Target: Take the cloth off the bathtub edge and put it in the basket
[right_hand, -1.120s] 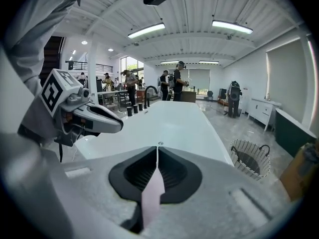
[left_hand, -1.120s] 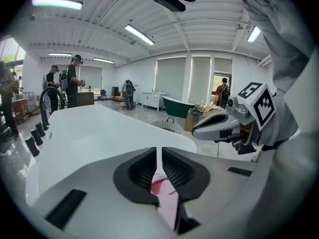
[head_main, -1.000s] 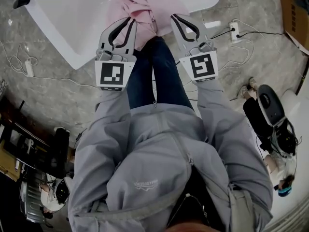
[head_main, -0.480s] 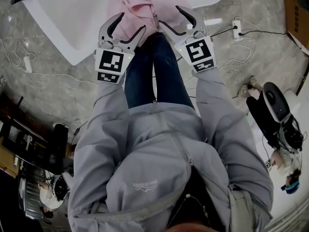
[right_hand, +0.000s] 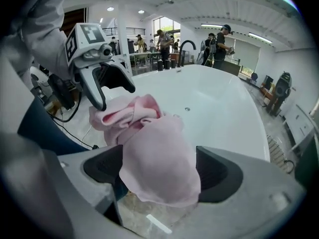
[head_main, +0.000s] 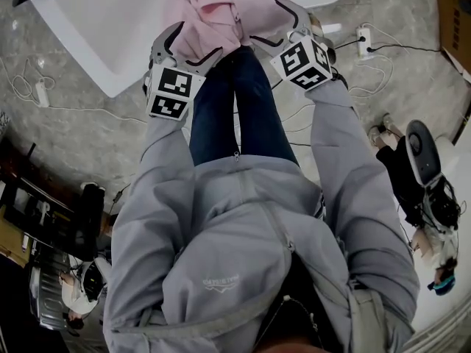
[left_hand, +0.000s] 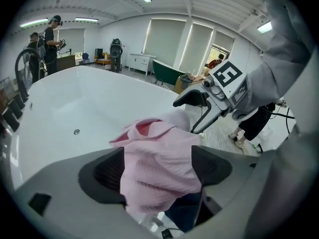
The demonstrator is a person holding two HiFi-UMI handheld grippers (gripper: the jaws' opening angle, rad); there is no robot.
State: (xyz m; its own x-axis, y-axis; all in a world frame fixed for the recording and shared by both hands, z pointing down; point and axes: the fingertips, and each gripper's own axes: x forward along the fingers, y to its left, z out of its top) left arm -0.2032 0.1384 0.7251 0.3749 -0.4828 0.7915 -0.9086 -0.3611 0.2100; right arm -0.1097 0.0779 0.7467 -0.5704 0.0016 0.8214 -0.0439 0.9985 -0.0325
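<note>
Now our left gripper (left_hand: pixel 159 168) and right gripper (right_hand: pixel 159 168), jaws just opened wide, straddle the soft, light cloth (head_main: pixel 213 13) draped over the bathtub edge (head_main: pixel 110 46), so we'd pinch its bunched folds.

The white bathtub (head_main: pixel 103 28) stands on the grey stone floor (head_main: pixel 81 134) at my 12 o'clock; the pink cloth (head_main: pixel 210 13) lies bunched over its near edge. On the floor, a white power strip (head_main: pixel 360 35) lies at 2 o'clock and a white corded plug block (head_main: pixel 42 94) at 10 o'clock.
</note>
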